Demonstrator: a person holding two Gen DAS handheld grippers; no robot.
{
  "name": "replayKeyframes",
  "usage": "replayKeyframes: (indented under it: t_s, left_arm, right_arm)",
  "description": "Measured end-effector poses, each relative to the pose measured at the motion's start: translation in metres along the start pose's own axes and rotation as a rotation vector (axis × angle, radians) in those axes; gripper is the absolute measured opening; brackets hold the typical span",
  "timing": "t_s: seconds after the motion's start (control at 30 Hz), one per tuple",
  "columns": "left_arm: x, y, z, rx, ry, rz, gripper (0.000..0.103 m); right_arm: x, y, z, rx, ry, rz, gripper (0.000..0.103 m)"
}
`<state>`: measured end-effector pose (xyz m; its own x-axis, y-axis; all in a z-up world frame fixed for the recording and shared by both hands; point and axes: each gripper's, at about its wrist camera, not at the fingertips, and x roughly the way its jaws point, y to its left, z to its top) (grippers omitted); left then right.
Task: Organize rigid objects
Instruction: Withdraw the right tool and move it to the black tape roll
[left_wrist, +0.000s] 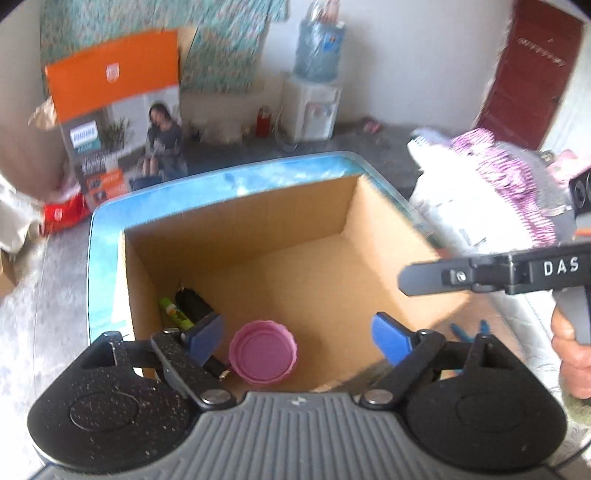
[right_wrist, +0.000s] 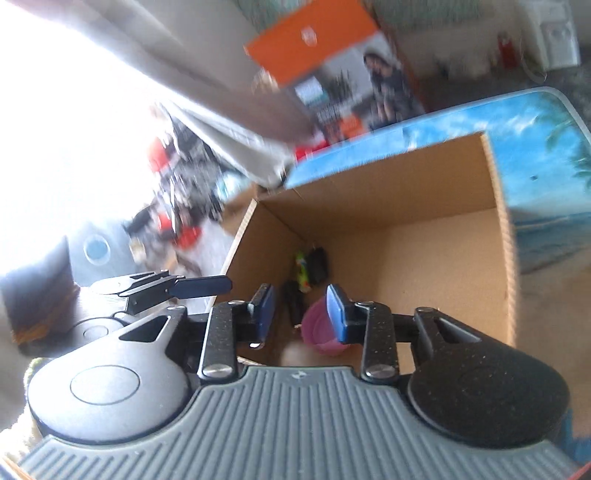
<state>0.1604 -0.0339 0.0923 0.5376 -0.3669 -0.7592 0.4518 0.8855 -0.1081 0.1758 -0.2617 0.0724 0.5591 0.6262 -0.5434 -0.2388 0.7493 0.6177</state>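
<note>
box (left_wrist: 280, 236) on table (left_wrist: 107, 236) | lid (left_wrist: 263, 351), marker (left_wrist: 176, 314) in box, near left wall

A low table with a glossy blue sky-and-beach printed top (left_wrist: 110, 236) fills the middle of the left wrist view and the upper right of the right wrist view (right_wrist: 535, 155). An open brown cardboard box (left_wrist: 376, 229) sits directly on it, covering most of the surface; a blue strip of tabletop shows along the box's far and left sides. In the right wrist view the same box (right_wrist: 502, 236) stands at centre right.
</note>
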Motion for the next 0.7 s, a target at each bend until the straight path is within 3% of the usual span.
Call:
replayKeyframes:
  t_s: [0.13,0.37,0.7]
  left_arm:
    - [-0.029,-0.018,-0.02,0.01,-0.06,-0.048,0.092]
    - [-0.044,-0.042,-0.073,-0.035,-0.052,-0.1,0.093]
    - [-0.005,-0.067,-0.146,-0.023,0.044,-0.027,0.093]
  right_arm:
    - [-0.048,0.001,-0.034,0.031,-0.083,0.02,0.035]
    - [-0.095,0.002,-0.094,0.052,-0.182,0.023,0.042]
    - [-0.075,-0.013,-0.162,0.079,-0.098,-0.042,0.044]
